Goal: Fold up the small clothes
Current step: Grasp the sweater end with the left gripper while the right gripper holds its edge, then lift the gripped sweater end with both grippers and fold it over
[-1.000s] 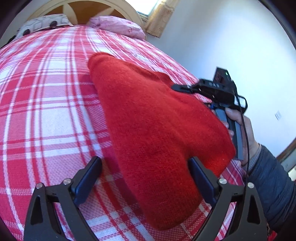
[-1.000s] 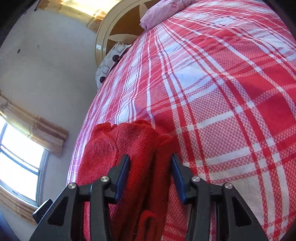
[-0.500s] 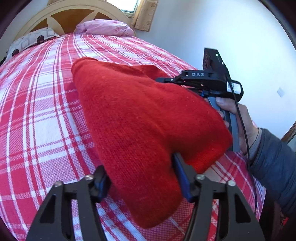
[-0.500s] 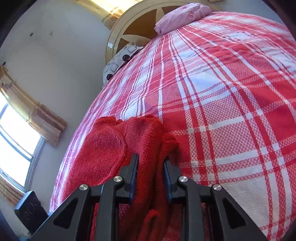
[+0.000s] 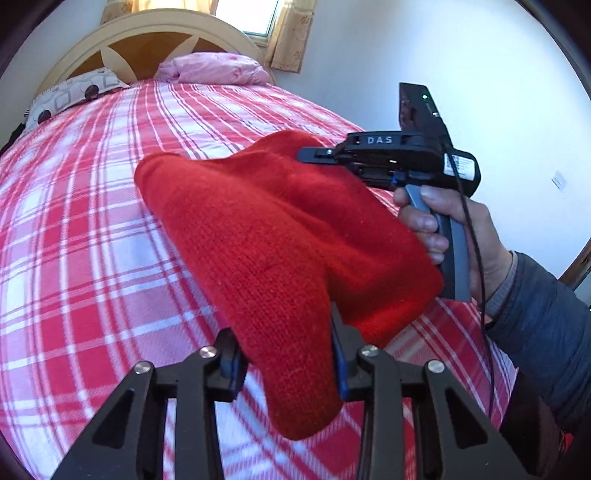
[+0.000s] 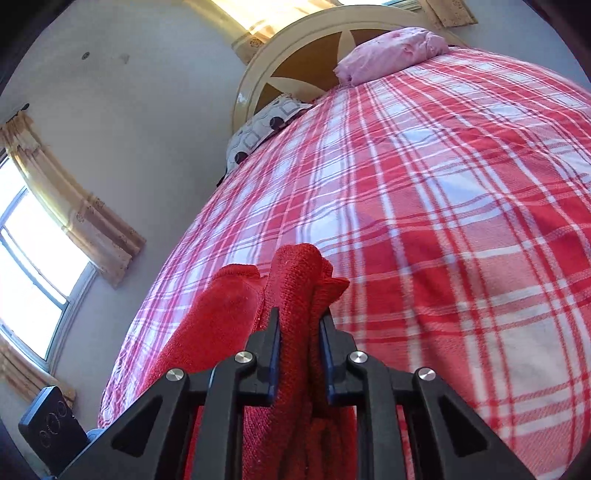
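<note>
1. Nearest the left wrist camera, the left gripper (image 5: 286, 360) had just been closing, and its blue pads pressed both sides of a hanging fold of the red knitted garment (image 5: 266, 236); the cloth drooped below the fingers.
2. Close to the right wrist camera, the right gripper (image 6: 298, 325) had likewise been closing — its narrow jaws pinched a bunched, upright ridge of the same red knitted garment (image 6: 295, 280), with a rounded lobe of knit just to the left.
3. Between the two grips the garment hung in a thick, doubled sheet, raised off the red-and-white plaid bedspread (image 5: 74, 236) along its near edge; whether its far end touched the bed could not be told.
4. Beside the cloth in the left view, the person's right hand (image 5: 454, 236) gripped the handle of the other tool, a grey-blue sleeve (image 5: 546, 332) behind it.
5. Farther off lay a pink pillow (image 5: 218, 68) and a patterned pillow (image 5: 70, 98) against a cream arched headboard (image 5: 155, 33) — curtained windows (image 6: 33, 266) beyond.
</note>
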`<state>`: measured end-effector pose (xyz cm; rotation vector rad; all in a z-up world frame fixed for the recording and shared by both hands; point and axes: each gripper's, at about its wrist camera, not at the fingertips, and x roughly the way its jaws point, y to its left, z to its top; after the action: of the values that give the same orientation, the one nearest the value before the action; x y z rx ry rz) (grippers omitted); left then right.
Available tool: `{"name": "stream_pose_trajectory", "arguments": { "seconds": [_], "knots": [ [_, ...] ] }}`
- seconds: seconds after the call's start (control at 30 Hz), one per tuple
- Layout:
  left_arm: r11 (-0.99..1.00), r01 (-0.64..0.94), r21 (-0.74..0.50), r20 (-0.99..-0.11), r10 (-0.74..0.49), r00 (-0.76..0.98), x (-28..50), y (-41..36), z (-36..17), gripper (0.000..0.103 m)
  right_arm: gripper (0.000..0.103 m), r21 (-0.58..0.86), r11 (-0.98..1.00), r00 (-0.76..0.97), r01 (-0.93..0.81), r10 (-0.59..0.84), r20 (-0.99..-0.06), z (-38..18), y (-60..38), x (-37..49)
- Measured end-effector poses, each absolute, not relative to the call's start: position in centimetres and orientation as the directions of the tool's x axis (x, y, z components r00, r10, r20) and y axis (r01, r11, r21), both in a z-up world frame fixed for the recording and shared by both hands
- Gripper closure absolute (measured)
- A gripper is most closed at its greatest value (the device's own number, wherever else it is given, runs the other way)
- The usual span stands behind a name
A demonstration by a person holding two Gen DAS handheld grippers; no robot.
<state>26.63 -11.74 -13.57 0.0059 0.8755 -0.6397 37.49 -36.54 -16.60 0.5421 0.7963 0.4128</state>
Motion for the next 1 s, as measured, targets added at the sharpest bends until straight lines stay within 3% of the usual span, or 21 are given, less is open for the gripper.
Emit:
{"name": "stream_pose_trajectory", "arguments": {
  "seconds": [0.6,1.0],
  "knots": [
    [0.888,0.386,-0.249,-0.662,-0.447,0.601,21.1,-1.5,-10.4,0.066,0.085,0.64,0.698,0.536,-0.321,0.691,-0.485,-13.4,-22.1,36.5],
    [0.94,0.265,-0.215,-0.672,-0.339,0.659,17.7,4.5,-10.8,0.066,0.085,0.655,0.642,0.429,-0.398,0.762,-0.486,-14.7,-12.2,37.2]
  ]
}}
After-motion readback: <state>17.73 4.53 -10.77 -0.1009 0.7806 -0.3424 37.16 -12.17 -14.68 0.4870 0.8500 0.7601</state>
